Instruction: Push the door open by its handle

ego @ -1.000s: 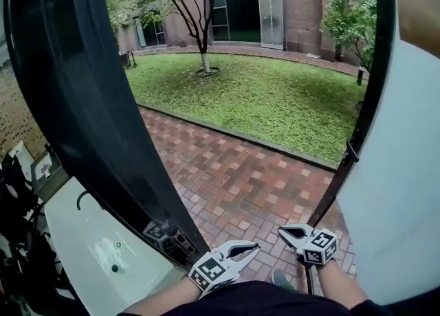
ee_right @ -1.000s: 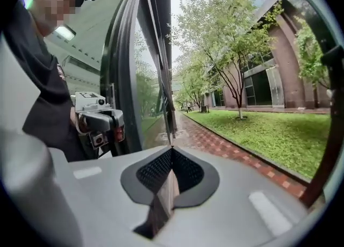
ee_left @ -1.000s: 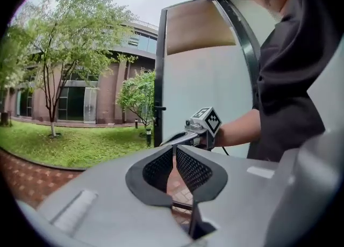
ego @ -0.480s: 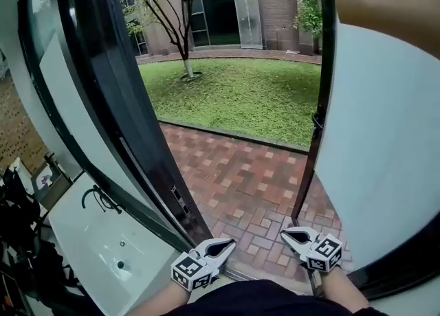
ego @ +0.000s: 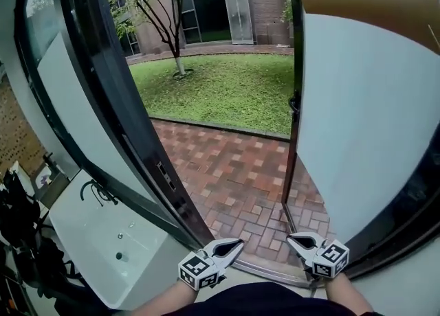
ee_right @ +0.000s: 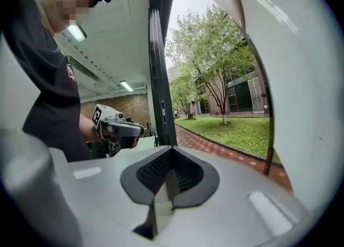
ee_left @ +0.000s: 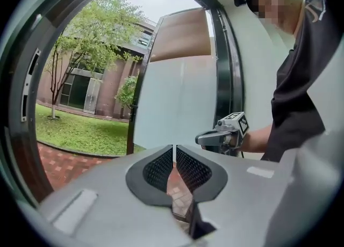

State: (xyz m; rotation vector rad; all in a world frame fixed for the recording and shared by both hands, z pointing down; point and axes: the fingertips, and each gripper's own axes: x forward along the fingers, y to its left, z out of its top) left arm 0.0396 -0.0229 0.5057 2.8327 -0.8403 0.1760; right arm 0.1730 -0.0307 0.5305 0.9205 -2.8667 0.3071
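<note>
The black-framed glass door stands swung open at the left, its edge with a metal latch plate facing the gap. A second leaf with a white panel and a dark latch bounds the opening on the right. My left gripper hangs low at the threshold, shut and empty, apart from the door. My right gripper is beside it, also shut with nothing in it. The gripper views show the left gripper's pads nearly touching and the right gripper's pads together. I cannot pick out a handle for sure.
Outside lie a red brick path, a lawn with a tree and a brick building. A white basin with a dark tap shows in the left door's glass. The person's dark clothing fills the bottom edge.
The view has swung right: the open glass door sits further left and the white-panelled leaf fills more of the right. Both grippers stay low, shut and empty, and have drifted slightly.
</note>
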